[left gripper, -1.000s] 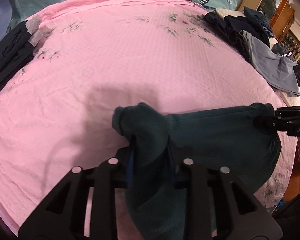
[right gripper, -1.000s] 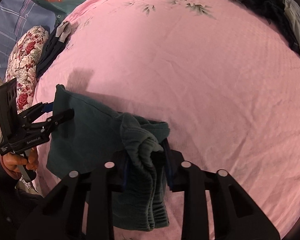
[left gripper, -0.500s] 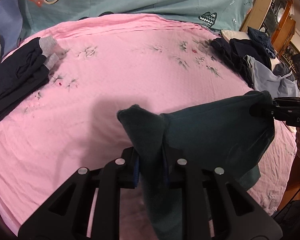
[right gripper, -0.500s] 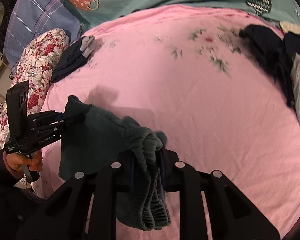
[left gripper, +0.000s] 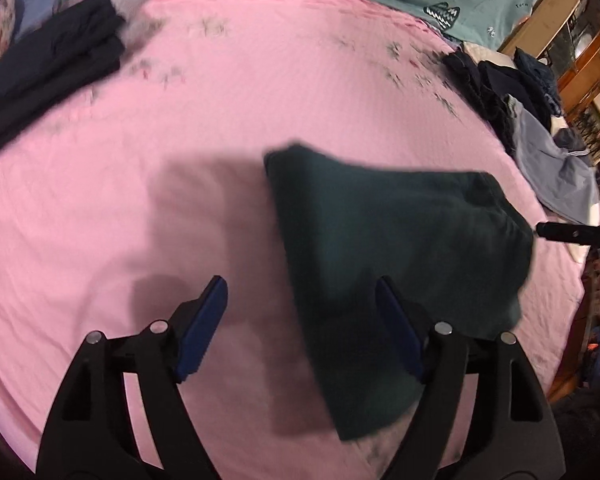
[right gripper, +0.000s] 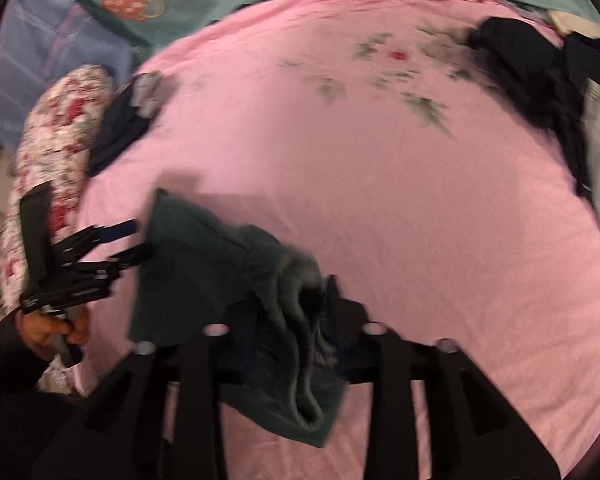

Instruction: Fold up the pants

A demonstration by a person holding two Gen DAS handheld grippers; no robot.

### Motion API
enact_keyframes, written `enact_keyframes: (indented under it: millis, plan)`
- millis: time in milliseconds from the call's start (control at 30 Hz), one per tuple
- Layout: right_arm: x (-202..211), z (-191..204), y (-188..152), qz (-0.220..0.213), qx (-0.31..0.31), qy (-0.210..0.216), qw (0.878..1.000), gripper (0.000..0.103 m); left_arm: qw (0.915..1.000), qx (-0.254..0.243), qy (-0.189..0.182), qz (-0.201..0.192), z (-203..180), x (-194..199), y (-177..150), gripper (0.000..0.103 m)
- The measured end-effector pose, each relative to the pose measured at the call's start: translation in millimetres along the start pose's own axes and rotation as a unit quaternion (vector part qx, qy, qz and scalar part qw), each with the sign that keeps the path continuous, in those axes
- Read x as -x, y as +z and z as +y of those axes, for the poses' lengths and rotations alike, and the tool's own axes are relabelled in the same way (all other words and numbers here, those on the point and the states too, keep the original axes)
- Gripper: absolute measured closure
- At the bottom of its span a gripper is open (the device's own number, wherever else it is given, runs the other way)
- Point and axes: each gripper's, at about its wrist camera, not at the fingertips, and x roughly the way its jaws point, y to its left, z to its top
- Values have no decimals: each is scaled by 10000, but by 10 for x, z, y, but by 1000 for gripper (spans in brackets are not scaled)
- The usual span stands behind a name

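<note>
Pink quilted bedspread w/ small floral print (left gripper: 260, 120) covers the bed and fills most of both views. Dark teal knit pants (left gripper: 400, 248) lie bunched on it, centre-right in the left wrist view, lower-left of centre in the right wrist view (right gripper: 204, 272).

Folded dark navy garment w/ grey cuff (left gripper: 48, 64) sits at the far left edge of the bedspread. Heap of dark and grey clothes (left gripper: 540, 140) sits at the far right edge. Red-and-white floral pillow (right gripper: 56, 160) lies beside the bed, left side of the right wrist view.

Left gripper (left gripper: 300, 304): jaws released, spread wide; blue pads (left gripper: 202, 328) visible; right finger overlaps the pants' edge, contact unclear.

Right gripper (right gripper: 296, 320): jaws clenched on a gathered ribbed fold of the pants.
</note>
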Motion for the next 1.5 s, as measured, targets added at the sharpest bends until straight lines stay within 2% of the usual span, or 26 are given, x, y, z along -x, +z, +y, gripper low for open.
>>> enact_keyframes:
  millis: [67, 133, 267, 400, 433, 467, 500, 567, 633, 733, 833, 933, 967, 1000, 1067, 1133, 1200, 1233, 1267, 1333, 1400, 1467, 1500]
  plan:
    - [55, -186, -132, 109, -408, 260, 9988, 54, 9995, -71, -114, 277, -16, -41, -180, 25]
    - [67, -311, -332, 337, -752, 738, 9939, 54, 9992, -257, -74, 302, -98, -45, -298, 25]
    - [-37, -330, -503, 462, -919, 800, 9915, 54, 9987, -217, -286, 352, -198, -37, -345, 25]
    - [-190, -235, -469, 322, -1099, 1006, 9883, 54, 9989, -343, -153, 285, -285, -57, -381, 24]
    - [-245, -204, -443, 328, -1126, 916, 9889, 59, 9989, -344, -161, 288, -292, -51, -382, 24]
    - [-301, -171, -411, 379, -1175, 784, 9892, 78, 9988, -332, -207, 289, -293, -36, -390, 24]
    - [-338, -162, -398, 442, -1228, 689, 9891, 87, 9988, -328, -236, 282, -294, -22, -394, 25]
    - [-262, -143, -414, 343, -1283, 773, 9881, 97, 9986, -354, -273, 268, -297, 16, -413, 25]
    - [-9, -69, -487, 93, -1281, 931, 9873, 98, 9984, -362, -318, 280, -297, 36, -435, 25]
    - [334, -33, -714, -98, -1617, 1297, 9782, 98, 9979, -323, -407, 399, -286, -3, -463, 25]
    - [325, -58, -981, 56, -1817, 1102, 9771, 95, 9973, -328, -513, 406, -309, 5, -446, 25]
    - [32, -203, -1209, 569, -2068, 518, 9754, 77, 9962, -239, -715, 447, -318, -6, -415, 25]
    - [4, -258, -1267, 643, -2230, 476, 9715, 70, 9959, -266, -683, 528, -336, -62, -407, 25]
    - [13, -308, -1330, 634, -2399, 659, 9665, 63, 9961, -330, -648, 499, -358, -84, -400, 25]
    - [90, -370, -1438, 355, -2656, 1300, 9546, 58, 9960, -441, -591, 497, -419, -112, -369, 26]
    - [85, -402, -1484, 238, -2691, 1493, 9512, 58, 9953, -471, -665, 532, -468, -139, -331, 33]
    - [24, -455, -1492, 196, -2782, 1654, 9460, 58, 9957, -529, -566, 517, -506, -161, -310, 36]
    - [-22, -484, -1496, 154, -2879, 1795, 9406, 58, 9959, -520, -533, 507, -513, -164, -306, 44]
    - [-67, -491, -1484, 93, -2909, 1942, 9368, 58, 9964, -458, -511, 500, -492, -162, -298, 48]
    - [-139, -504, -1451, 27, -2885, 2069, 9349, 58, 9968, -230, -592, 482, -414, -161, -273, 64]
    - [-279, -462, -1411, 98, -2904, 2302, 9288, 58, 9958, 104, -764, 492, -298, -159, -251, 72]
    - [-312, -480, -1386, 56, -2955, 2587, 9196, 58, 9954, 219, -800, 477, -250, -124, -249, 74]
    - [-367, -497, -1379, 45, -3048, 2764, 9114, 59, 9959, 184, -764, 447, -260, -96, -249, 74]
